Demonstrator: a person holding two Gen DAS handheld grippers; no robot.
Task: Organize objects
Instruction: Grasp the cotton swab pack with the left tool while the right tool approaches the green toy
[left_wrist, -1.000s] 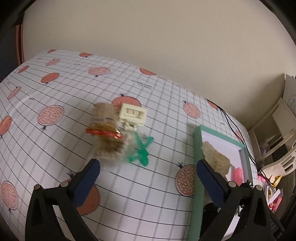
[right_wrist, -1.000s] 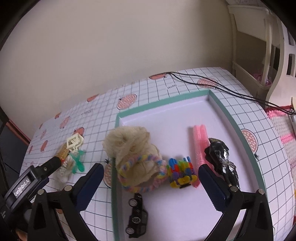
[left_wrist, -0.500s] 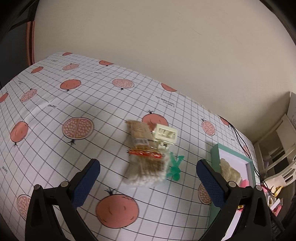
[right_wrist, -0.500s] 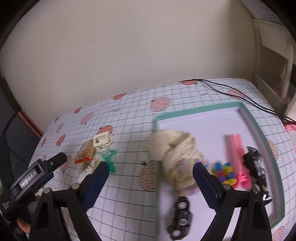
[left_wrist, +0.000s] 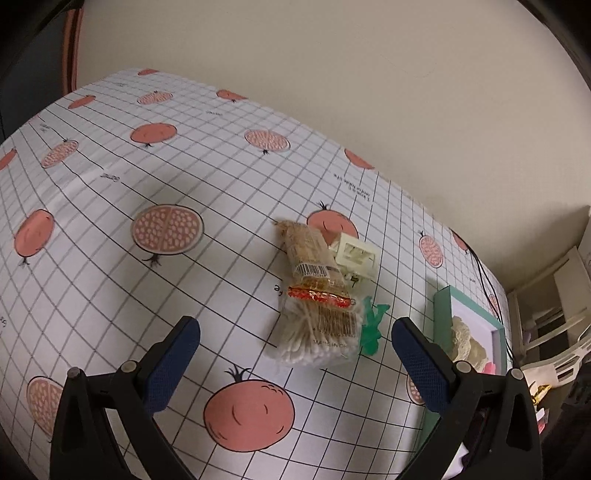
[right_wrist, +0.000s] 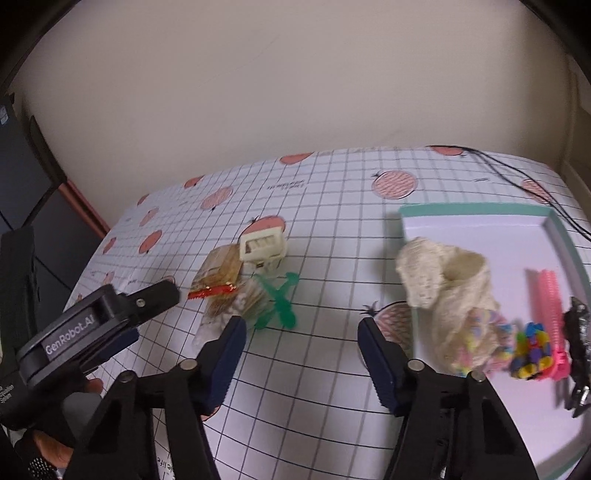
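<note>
Since a second ago the right gripper (right_wrist: 301, 354) has swung off the tray (right_wrist: 476, 210) toward the loose pile at 9 o'clock; the tray contents now sit at its 3 o'clock, smeared by motion. The left gripper (left_wrist: 295, 354) has pulled back a little and squared up on the same pile. Looks like tray drop done, next pick starting.

Pile on the tablecloth (left_wrist: 110, 206): bag of cotton swabs (left_wrist: 317, 299), cream plastic box (left_wrist: 354, 254) touching its far end, green plastic piece (left_wrist: 373, 325) just beside at 3 o'clock. All outside the tray.

Left gripper: spread wide, empty, swab bag centred between the pads, not touching. Right gripper: spread wide, empty, touching nothing, green piece at its 11 o'clock.
</note>
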